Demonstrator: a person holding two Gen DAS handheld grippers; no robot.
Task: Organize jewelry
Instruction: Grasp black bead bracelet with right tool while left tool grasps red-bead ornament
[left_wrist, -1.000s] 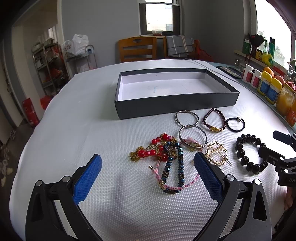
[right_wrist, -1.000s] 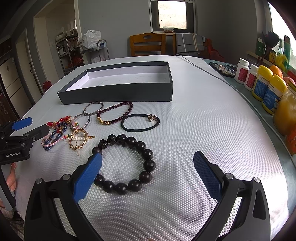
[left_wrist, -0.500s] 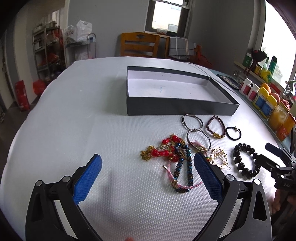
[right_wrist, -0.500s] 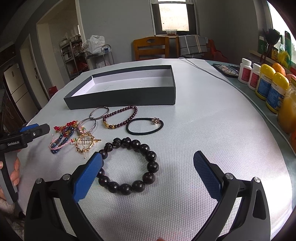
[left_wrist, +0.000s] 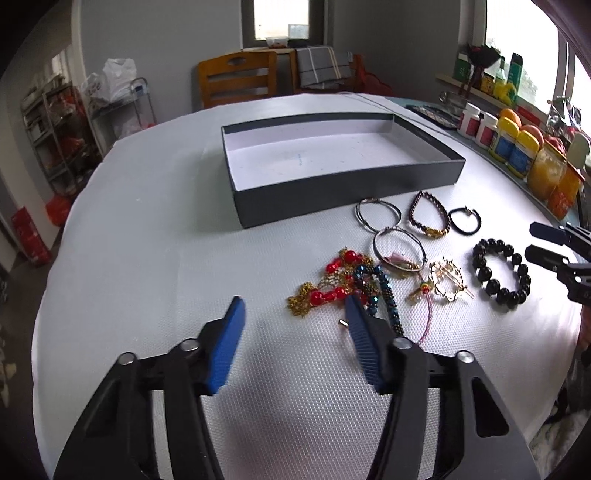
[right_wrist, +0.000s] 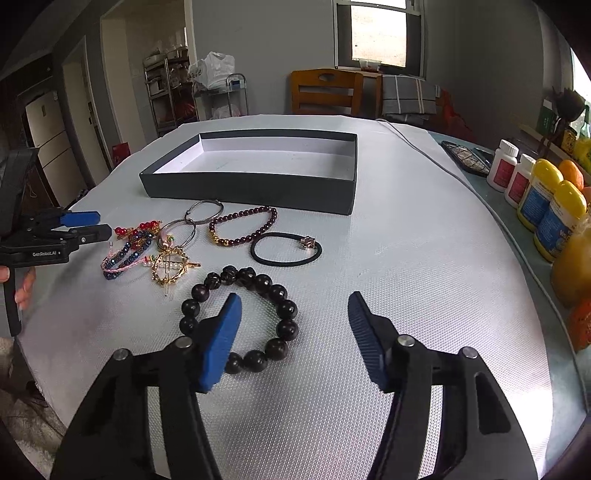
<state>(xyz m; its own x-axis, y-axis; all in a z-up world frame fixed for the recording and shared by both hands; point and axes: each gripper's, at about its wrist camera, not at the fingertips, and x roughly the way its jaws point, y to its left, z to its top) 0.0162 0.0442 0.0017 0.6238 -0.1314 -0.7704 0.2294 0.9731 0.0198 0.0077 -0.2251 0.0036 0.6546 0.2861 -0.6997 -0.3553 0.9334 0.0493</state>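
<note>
- Your left gripper (left_wrist: 293, 314) hangs above the table with its jaws partly apart and nothing between them; its right finger sits over the near edge of the red-and-blue bead tangle (left_wrist: 347, 284).
- Your right gripper (right_wrist: 293, 314) is likewise parted about halfway and holds nothing; its left finger overlaps the black bead bracelet (right_wrist: 240, 317), which lies at about 10 o'clock from the gap.
- The likely step is a first pick for the empty box (right_wrist: 258, 184), which sits at 12 o'clock in both views.
- For the black bead bracelet, shift the right gripper toward 10 o'clock so that one side of the ring lies between the fingers, then close on a single bead run, not across the whole loop.
- For the tangle, pinch one strand only; the pink cord (left_wrist: 428, 317) and the blue beaded strand (left_wrist: 384, 291) lie across each other and will probably drag together.
- The gold hair ornament (right_wrist: 171, 267) lies just beside the bracelet at 10 o'clock, so lift straight up to avoid hooking it.
- Further back are the black hair tie (right_wrist: 286, 249), the dark red bracelet (right_wrist: 243, 225) and two wire bangles (right_wrist: 192, 219), all between you and the box wall.
- Clear that near wall on the way in.
- Bottles (right_wrist: 546, 206) line the table edge at 3 o'clock, well apart from the work, and a cable (right_wrist: 443, 166) runs past the box on that side.
</note>
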